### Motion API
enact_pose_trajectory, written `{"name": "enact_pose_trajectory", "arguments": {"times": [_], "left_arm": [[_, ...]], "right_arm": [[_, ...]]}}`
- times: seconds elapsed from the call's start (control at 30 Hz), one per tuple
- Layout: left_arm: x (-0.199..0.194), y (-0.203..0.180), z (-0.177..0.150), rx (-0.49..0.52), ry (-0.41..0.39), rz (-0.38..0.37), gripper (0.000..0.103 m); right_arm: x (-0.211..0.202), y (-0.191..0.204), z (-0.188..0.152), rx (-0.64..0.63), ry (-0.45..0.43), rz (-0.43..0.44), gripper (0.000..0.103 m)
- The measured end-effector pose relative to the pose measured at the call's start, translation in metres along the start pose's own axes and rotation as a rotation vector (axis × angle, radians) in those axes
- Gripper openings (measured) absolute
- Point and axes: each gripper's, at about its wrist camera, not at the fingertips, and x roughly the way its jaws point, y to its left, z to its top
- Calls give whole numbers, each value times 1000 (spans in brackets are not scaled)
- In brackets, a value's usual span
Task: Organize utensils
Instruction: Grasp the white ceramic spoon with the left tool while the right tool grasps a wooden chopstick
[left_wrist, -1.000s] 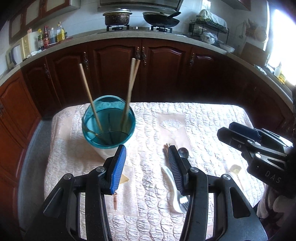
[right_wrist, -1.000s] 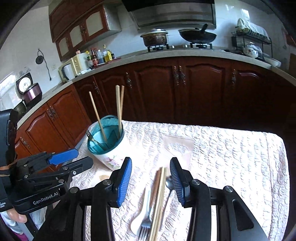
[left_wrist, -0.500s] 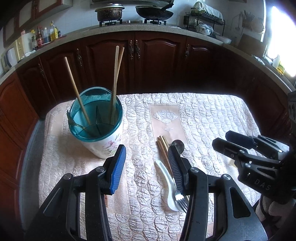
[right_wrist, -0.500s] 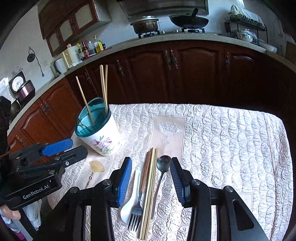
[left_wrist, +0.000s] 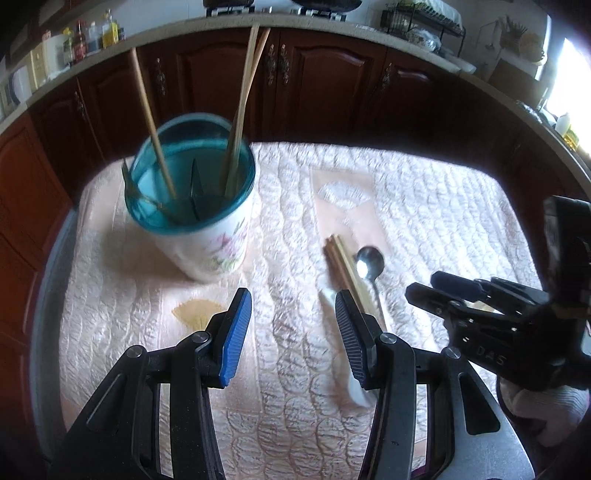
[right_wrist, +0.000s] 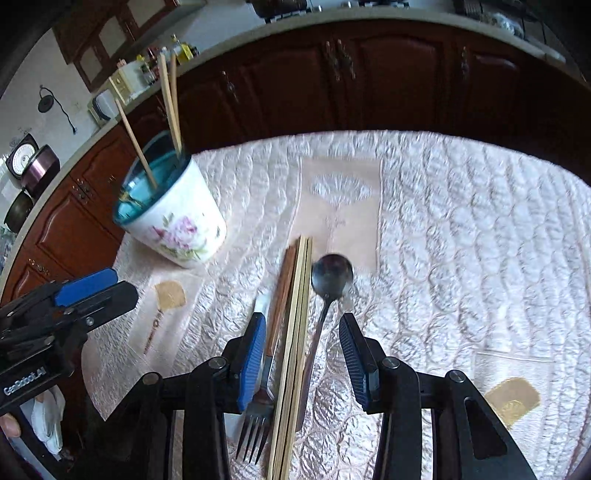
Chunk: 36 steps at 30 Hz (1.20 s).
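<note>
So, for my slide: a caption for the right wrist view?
Right gripper closing over chopsticks, fork and spoon beside the flowered cup.

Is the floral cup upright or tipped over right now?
Upright: the floral cup stands on its base on the quilted cloth, chopsticks sticking up from it.

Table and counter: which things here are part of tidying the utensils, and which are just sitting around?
Job:
- white floral cup with teal rim, wooden chopsticks standing in it
- loose wooden chopsticks
- steel spoon
- steel fork
- white ceramic spoon

Lying about:
- quilted cream tablecloth
- bottles on the counter
- dish rack
</note>
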Motion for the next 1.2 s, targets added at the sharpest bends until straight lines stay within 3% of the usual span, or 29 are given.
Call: {"name": "enact_pose_trajectory", "arguments": {"times": [0.4, 0.43, 0.5, 0.7, 1.03, 1.13, 1.2], "left_arm": [[35, 10, -17, -13, 94, -7, 47], [37, 11, -18, -14, 98, -9, 47], [41, 12, -19, -14, 108, -12, 47], [49, 13, -16, -27, 123, -28, 47], [74, -3, -10, -33, 166, -77, 47], [79, -7, -9, -39, 180, -87, 47], [79, -7, -10, -38, 186, -86, 47]], "right_arm": [[76, 8, 18, -37, 100, 10, 22], [78, 6, 21, -33, 94, 12, 20], [80, 1, 27, -11, 98, 41, 5], [71, -11, 23, -32, 109, 49, 2], [34, -33, 10, 13, 61, 65, 4], [42, -26, 15, -4, 98, 90, 23], [56, -15, 14, -20, 119, 85, 25]]}}
